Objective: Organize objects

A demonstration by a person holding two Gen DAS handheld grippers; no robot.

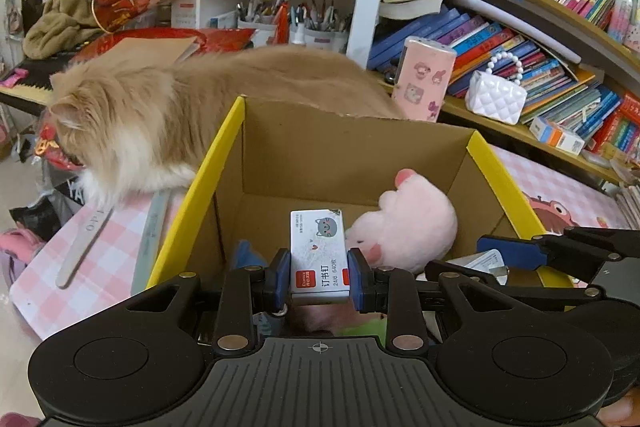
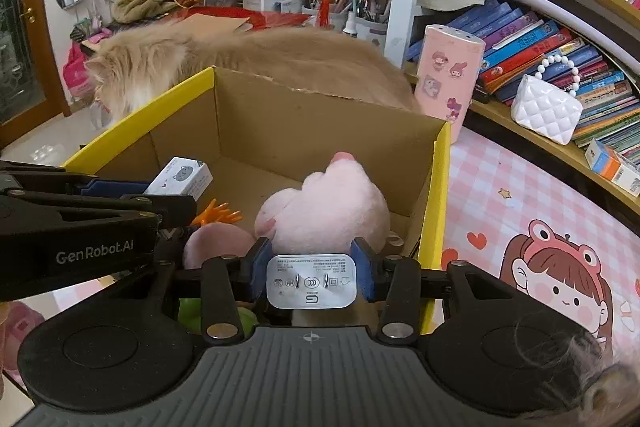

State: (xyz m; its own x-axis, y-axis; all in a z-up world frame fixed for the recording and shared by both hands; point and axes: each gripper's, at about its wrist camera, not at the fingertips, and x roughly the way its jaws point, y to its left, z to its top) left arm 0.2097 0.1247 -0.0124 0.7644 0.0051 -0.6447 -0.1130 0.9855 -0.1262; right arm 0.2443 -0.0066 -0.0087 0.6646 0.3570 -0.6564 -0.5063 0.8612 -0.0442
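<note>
**Two grippers over the cardboard box**

While a fluffy orange cat (image 1: 160, 119) sits just behind the cardboard box (image 1: 352, 147), the left gripper (image 1: 319, 277) is clamped on a small staple box (image 1: 318, 255) above it. The right gripper (image 2: 311, 277) is clamped on a white charger plug (image 2: 311, 281) over the near right corner. A pink plush toy (image 2: 324, 215) lies inside.

The left gripper (image 1: 319, 273) holds a staple box (image 1: 318, 255) above the near end of the cardboard box (image 1: 352, 143). To its right, the right gripper (image 2: 311, 273) holds a charger plug (image 2: 311, 281) over the same box. Ahead of both, inside, lies a plush toy (image 2: 324, 211). Beyond the far wall lies a cat (image 1: 168, 115); a bookshelf (image 1: 540, 39) stands ahead to the right.
</note>
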